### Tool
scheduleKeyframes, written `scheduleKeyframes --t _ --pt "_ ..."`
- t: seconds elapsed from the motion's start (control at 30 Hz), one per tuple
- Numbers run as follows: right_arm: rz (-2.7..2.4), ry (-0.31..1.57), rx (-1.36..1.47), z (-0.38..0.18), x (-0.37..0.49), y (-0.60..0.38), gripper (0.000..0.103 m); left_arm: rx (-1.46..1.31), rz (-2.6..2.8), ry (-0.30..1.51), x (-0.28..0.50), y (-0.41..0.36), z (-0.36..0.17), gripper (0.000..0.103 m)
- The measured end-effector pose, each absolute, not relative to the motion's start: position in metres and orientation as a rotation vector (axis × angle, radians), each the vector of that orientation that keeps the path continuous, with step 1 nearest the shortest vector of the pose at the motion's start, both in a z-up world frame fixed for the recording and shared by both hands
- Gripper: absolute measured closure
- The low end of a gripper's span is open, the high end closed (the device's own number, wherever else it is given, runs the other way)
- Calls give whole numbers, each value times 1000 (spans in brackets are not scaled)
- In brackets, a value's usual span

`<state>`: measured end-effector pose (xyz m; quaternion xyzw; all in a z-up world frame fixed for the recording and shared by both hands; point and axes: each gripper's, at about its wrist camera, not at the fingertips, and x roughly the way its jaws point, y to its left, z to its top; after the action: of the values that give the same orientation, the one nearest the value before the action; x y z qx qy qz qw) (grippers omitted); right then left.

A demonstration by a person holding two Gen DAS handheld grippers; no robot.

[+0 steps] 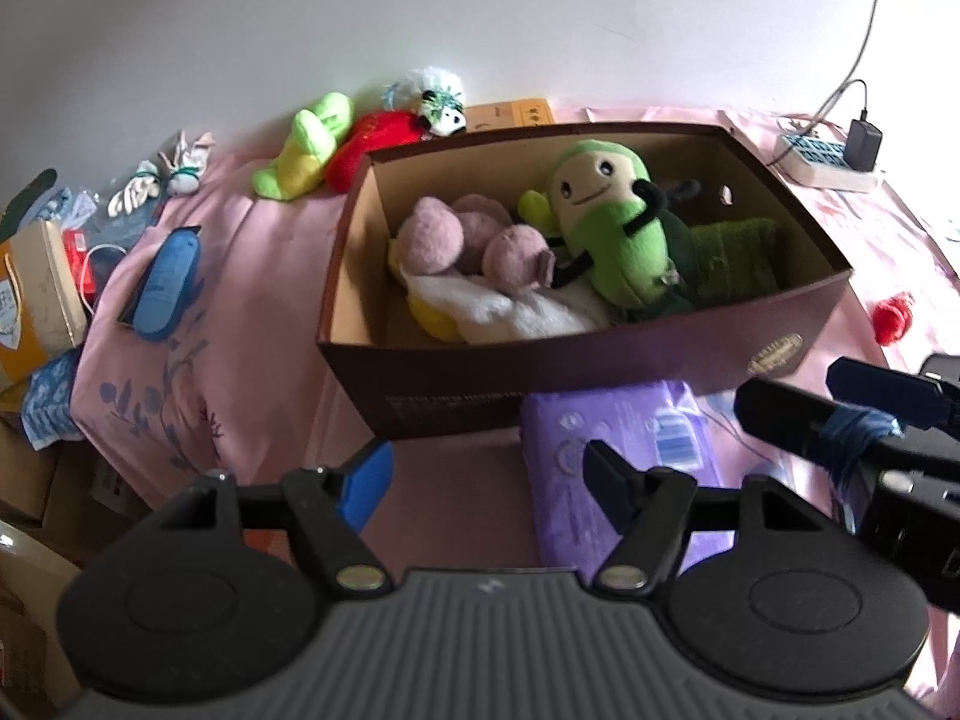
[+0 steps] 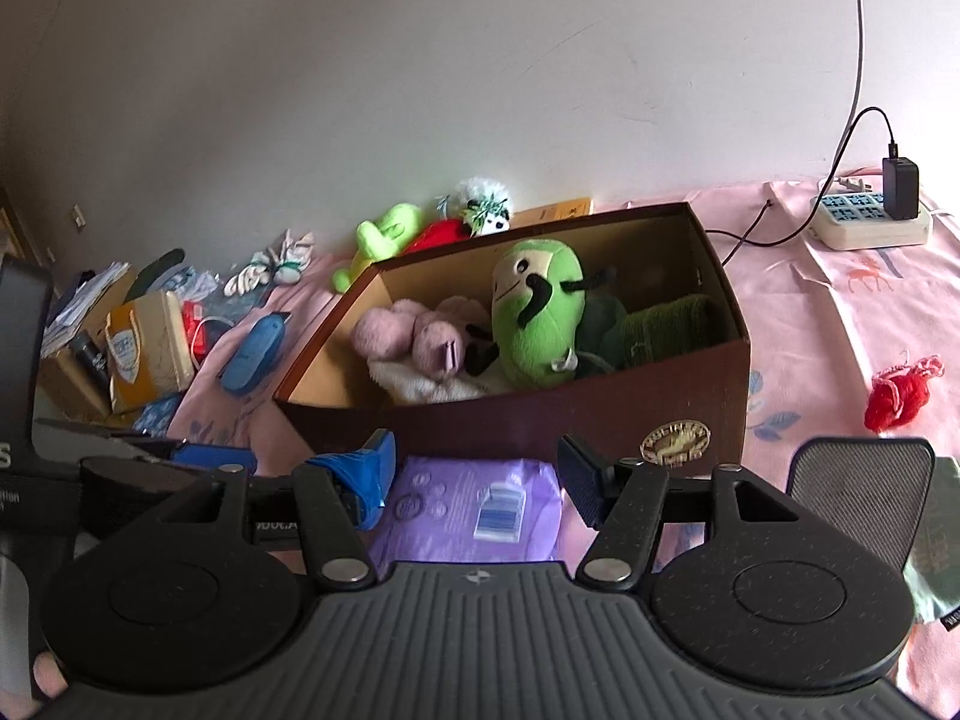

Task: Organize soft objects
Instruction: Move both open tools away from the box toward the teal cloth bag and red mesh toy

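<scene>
A brown cardboard box (image 1: 600,339) (image 2: 540,414) sits on the pink bedsheet. It holds a green plush with a face (image 1: 618,228) (image 2: 537,312), a pink plush (image 1: 468,240) (image 2: 414,330), a white and yellow cloth toy (image 1: 498,306) and a dark green knitted piece (image 1: 738,258) (image 2: 666,324). In front of the box lies a purple soft pack (image 1: 600,456) (image 2: 474,510). My left gripper (image 1: 489,480) hovers open at the pack's left end. My right gripper (image 2: 477,480) is open above the pack, its fingers (image 1: 780,414) clear of it.
Against the wall lie a lime plush (image 1: 306,144), a red plush (image 1: 372,144) and a white fluffy toy (image 1: 441,99). A red knitted item (image 2: 900,390) sits to the right. White gloves (image 1: 162,180), a blue case (image 1: 165,282), clutter at left, and a power strip (image 2: 870,222) surround.
</scene>
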<state>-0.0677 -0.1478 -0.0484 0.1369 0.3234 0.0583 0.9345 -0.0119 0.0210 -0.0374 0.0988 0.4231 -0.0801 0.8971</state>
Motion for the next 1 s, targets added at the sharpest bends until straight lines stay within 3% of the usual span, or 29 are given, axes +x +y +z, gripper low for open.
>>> scheduleKeyframes --t 0.6,1.0 --pt "172 721 223 -56 -122 -176 57 274 -272 957 -35 -10 -61 32" --pt "34 787 425 -79 -152 -216 57 367 -396 951 -49 -27 -72 32"
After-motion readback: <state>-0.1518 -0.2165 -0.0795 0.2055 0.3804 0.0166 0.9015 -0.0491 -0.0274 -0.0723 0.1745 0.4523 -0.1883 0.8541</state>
